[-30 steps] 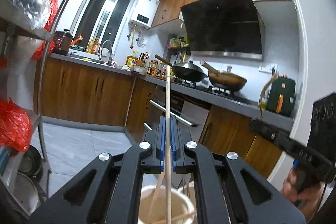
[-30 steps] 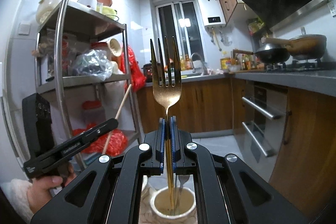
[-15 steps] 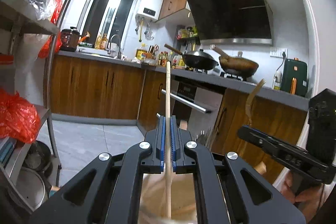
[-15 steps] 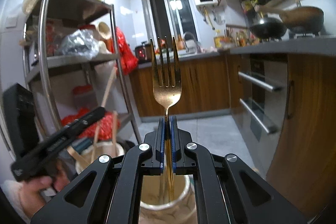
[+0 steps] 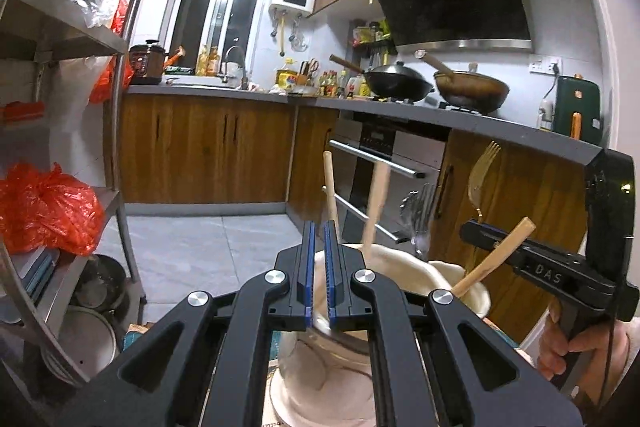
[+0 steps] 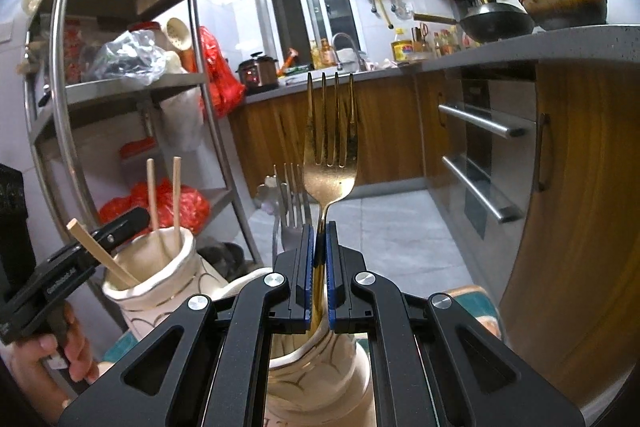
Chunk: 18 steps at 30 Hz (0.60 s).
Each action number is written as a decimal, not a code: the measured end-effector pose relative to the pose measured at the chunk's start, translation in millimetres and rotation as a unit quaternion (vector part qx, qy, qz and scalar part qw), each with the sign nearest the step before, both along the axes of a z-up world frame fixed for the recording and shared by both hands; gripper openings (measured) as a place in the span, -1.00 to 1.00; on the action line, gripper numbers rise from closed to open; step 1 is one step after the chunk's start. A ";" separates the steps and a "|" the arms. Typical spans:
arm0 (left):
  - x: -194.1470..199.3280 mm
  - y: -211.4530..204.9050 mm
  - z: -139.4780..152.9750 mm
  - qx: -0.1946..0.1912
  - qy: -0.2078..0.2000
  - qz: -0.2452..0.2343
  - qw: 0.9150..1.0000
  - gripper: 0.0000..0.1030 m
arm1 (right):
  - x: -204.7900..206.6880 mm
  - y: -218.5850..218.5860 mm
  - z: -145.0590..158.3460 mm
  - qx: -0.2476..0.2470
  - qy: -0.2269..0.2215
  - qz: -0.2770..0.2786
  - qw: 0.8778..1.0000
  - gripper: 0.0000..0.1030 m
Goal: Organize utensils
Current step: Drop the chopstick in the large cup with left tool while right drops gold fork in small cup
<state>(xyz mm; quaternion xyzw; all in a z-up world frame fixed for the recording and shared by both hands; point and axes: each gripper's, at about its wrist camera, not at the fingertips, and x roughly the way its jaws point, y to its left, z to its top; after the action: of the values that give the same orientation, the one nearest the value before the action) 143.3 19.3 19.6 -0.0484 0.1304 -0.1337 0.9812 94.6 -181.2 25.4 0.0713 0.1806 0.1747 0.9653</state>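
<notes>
Brass-toned metal, smooth and glossy, made up the fork, its four slim tines pointing straight up and its long axis vertical. The right gripper was clenched on the fork's narrow neck between blue ribbed pads, with the handle running down into a cream ceramic holder whose glazed wall carried thin curved lines. A silver fork stood tines-up just behind the golden one. To the left sat a second cream holder with a wavy rim, holding pale wooden chopsticks: two near upright, one leaning out to the left.

In the left wrist view, the left gripper stood released, its blue pads apart with nothing between them, just above that holder. The chopsticks were round, matte sticks rising beyond its fingers.
</notes>
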 end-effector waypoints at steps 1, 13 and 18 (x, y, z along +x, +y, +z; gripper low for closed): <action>1.5 1.2 -0.2 -0.003 0.004 -0.001 1.000 -0.91 | 1.2 1.1 0.4 -0.001 0.002 0.000 1.000 -0.87; -3.2 5.2 4.7 0.010 0.000 0.004 1.000 -0.89 | 10.0 2.9 -1.5 -0.009 0.017 -0.011 1.000 -0.77; -9.2 5.2 7.6 0.021 0.000 0.006 1.000 -0.89 | 4.9 0.4 1.1 0.005 0.014 -0.011 1.000 -0.41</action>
<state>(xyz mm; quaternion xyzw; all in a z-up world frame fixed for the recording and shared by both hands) 134.0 24.5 27.2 -0.0287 0.1328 -0.1248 0.9828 99.5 -180.9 26.5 0.0804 0.1923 0.1638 0.9642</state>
